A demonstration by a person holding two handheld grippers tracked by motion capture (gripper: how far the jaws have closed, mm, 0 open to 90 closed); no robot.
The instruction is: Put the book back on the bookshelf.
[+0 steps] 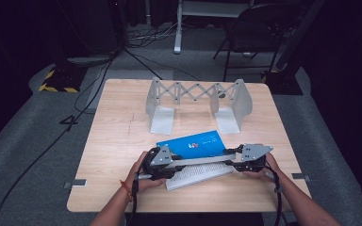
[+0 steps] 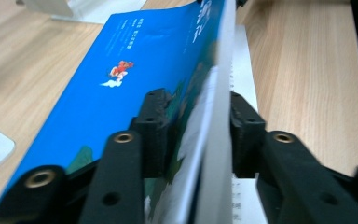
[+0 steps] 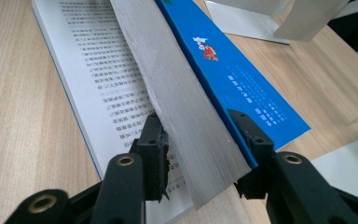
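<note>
The book (image 1: 195, 145) sits at the near middle of the bench (image 1: 118, 136), blue cover half-raised over an open printed page (image 1: 195, 173). Its long axis runs left to right, straight between the two claws. The left claw (image 1: 162, 160) grips the left end of the page block and cover; in the left gripper view the pads (image 2: 156, 123) press on it. The right claw (image 1: 238, 157) clenches the right end likewise (image 3: 200, 154). Both hands stand equally near. The grey rack (image 1: 195, 101) stands behind the book, well apart, so the coming move likely runs straight back.
</note>
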